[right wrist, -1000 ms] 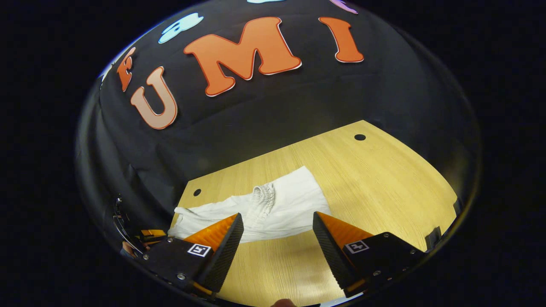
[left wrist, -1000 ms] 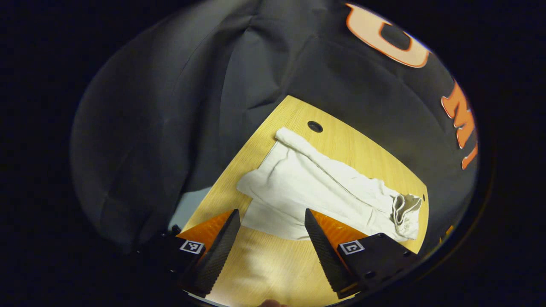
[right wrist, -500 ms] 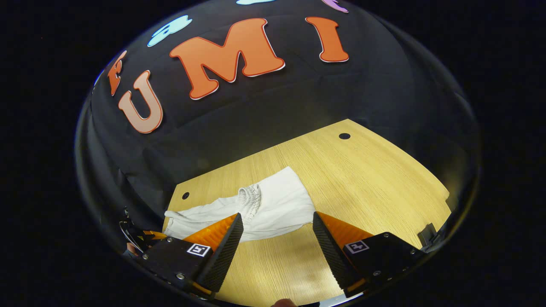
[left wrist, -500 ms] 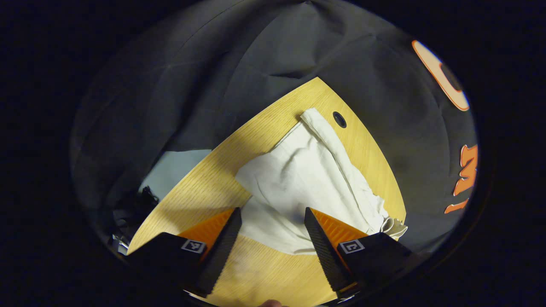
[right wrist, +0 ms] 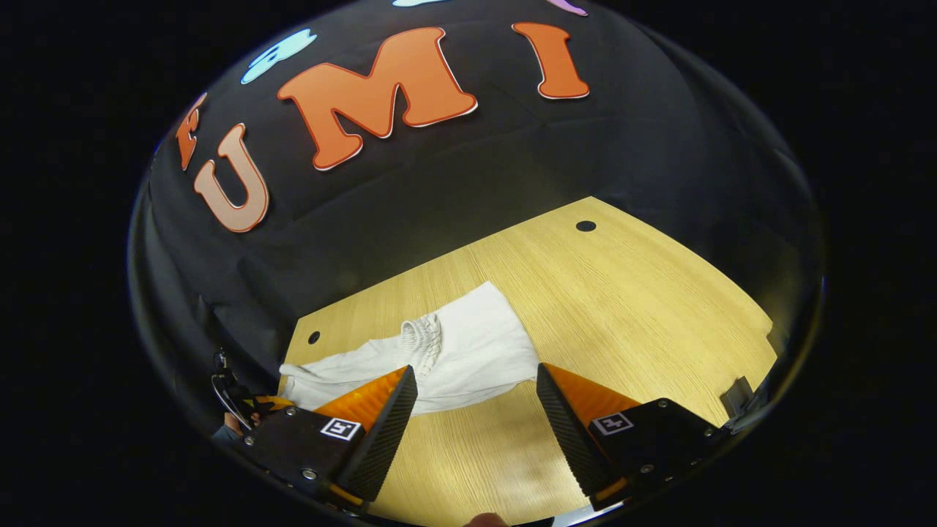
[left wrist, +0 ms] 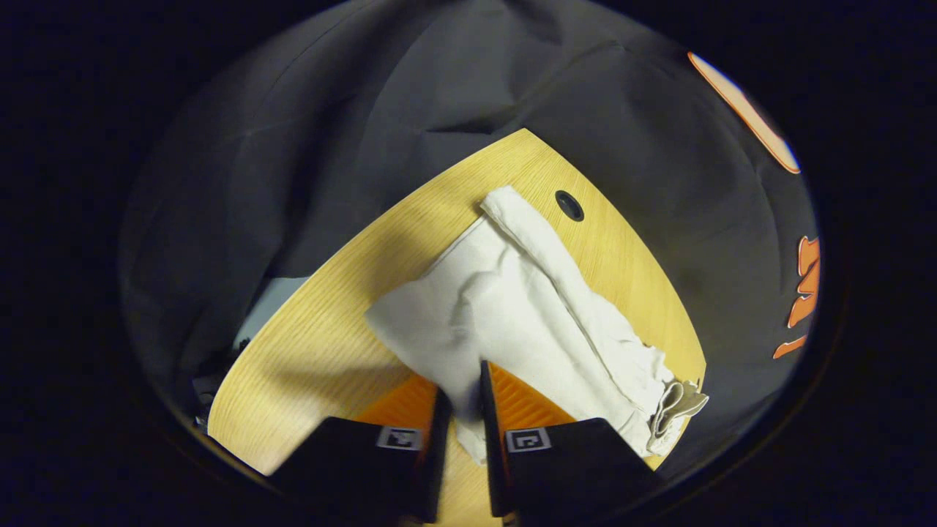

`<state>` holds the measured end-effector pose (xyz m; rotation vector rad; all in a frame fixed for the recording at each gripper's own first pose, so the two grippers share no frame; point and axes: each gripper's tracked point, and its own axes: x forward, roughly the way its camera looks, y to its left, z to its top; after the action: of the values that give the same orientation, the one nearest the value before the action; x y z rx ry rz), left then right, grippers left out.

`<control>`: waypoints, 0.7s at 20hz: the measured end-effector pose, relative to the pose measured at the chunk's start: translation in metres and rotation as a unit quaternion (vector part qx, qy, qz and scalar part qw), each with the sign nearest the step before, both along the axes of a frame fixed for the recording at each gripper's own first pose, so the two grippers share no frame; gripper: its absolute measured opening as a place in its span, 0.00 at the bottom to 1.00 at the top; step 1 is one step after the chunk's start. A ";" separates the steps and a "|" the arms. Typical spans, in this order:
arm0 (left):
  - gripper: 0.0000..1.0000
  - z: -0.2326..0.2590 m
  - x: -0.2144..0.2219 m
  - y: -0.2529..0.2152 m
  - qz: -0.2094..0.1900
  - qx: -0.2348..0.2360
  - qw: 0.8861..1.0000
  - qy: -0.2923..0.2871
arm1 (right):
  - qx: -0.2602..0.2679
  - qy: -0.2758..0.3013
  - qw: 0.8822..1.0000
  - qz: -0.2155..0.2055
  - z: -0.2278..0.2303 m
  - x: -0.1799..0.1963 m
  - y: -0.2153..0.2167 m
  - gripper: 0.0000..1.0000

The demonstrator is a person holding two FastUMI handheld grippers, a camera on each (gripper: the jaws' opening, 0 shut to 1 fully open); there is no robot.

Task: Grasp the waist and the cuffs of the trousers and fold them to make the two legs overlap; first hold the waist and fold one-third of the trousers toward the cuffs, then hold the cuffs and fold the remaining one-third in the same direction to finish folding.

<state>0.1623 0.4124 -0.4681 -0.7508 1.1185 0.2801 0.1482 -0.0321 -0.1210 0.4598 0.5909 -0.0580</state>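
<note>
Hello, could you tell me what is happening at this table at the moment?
A person is folding white trousers on a wooden table with two handheld grippers. The left gripper is shut on the near edge of the trousers. The right gripper is open, its fingers pointing at the waist end and gripping nothing.

Wooden table [right wrist: 622, 307] with round holes [right wrist: 585, 226], black cloth wall [right wrist: 454, 176].

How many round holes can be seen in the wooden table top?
2: in the right gripper view, one dark round hole near the light wooden table's far right corner, another at its far left.
</note>
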 end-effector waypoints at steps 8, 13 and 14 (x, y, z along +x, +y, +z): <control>0.07 0.071 0.009 -0.023 -0.005 0.023 0.997 -0.069 | -0.016 0.007 1.000 0.008 -0.006 -0.001 -0.017 0.98; 0.07 0.159 0.042 -0.079 -0.017 0.029 0.990 -0.140 | -0.021 -0.011 0.999 0.043 0.000 0.005 -0.038 0.99; 0.05 0.176 0.049 -0.098 -0.023 0.029 0.987 -0.154 | -0.021 -0.014 0.998 0.049 0.000 0.005 -0.042 0.99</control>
<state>0.2112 0.3145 -0.2916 -0.6888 0.8297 0.1511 0.1534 -0.0743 -0.1206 0.3903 0.5822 0.0296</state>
